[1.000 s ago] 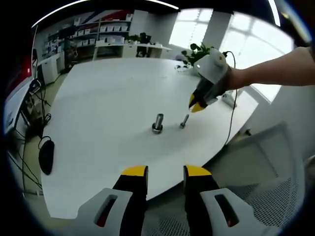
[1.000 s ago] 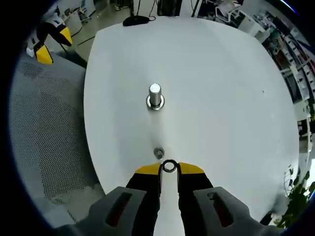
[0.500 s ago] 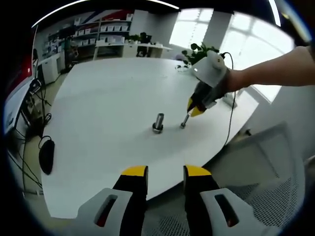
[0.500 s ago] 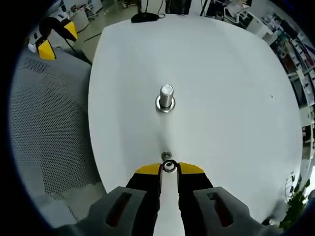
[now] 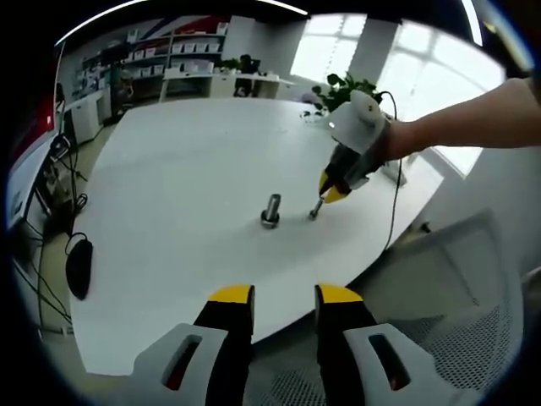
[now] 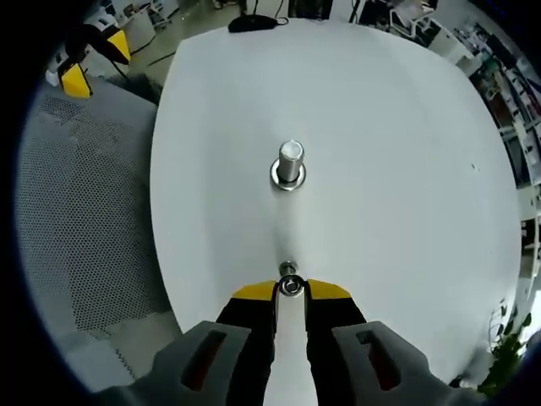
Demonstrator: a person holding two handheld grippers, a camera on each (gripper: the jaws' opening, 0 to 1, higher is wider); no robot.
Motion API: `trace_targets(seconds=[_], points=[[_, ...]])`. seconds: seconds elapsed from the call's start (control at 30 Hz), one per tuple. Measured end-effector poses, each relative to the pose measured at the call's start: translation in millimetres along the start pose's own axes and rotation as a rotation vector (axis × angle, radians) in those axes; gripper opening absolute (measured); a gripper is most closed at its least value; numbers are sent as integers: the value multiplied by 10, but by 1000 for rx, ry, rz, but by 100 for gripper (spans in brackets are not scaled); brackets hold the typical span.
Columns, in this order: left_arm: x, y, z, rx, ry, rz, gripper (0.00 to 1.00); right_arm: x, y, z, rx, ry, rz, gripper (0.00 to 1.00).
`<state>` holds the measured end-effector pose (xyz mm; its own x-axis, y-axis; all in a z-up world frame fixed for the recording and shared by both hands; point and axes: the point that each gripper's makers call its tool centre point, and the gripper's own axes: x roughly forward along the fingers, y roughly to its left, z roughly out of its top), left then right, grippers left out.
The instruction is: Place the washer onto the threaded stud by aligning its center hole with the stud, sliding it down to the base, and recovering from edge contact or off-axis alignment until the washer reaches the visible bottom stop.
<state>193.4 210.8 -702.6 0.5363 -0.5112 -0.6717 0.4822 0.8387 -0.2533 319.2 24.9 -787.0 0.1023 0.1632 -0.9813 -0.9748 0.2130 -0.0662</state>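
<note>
Right gripper (image 6: 290, 290): fingers closed on the washer (image 6: 290, 287), directly over the thin threaded stud (image 5: 315, 209).
Left gripper (image 5: 284, 296): fingers apart, holding nothing.
Desk (image 6: 406, 169): white; thick bolt (image 6: 289, 164) upright nearby.

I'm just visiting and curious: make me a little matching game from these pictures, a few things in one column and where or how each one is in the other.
Things:
1. washer
2. thick stud
3. computer mouse
4. left gripper

Places or states:
A. lying near the table's edge
B. pinched between the right gripper's yellow tips
C. standing upright mid-table
D. open, holding nothing

Pairs: 1-B, 2-C, 3-A, 4-D
</note>
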Motion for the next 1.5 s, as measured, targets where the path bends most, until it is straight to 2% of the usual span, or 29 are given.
trace_targets(seconds=[0.7,1.0,1.23,1.5], points=[[3,9,-8,-7,3,1,26,145,10,-5,-13,25,22,14],[4,25,-25,-13,10,9,26,296,34,-7,-25,40,33,14],[-1,45,-27,-9,13,21,26,440,12,-83,-20,65,17,14],[-9,69,-25,-24,7,30,26,427,-7,-77,-4,74,13,15]])
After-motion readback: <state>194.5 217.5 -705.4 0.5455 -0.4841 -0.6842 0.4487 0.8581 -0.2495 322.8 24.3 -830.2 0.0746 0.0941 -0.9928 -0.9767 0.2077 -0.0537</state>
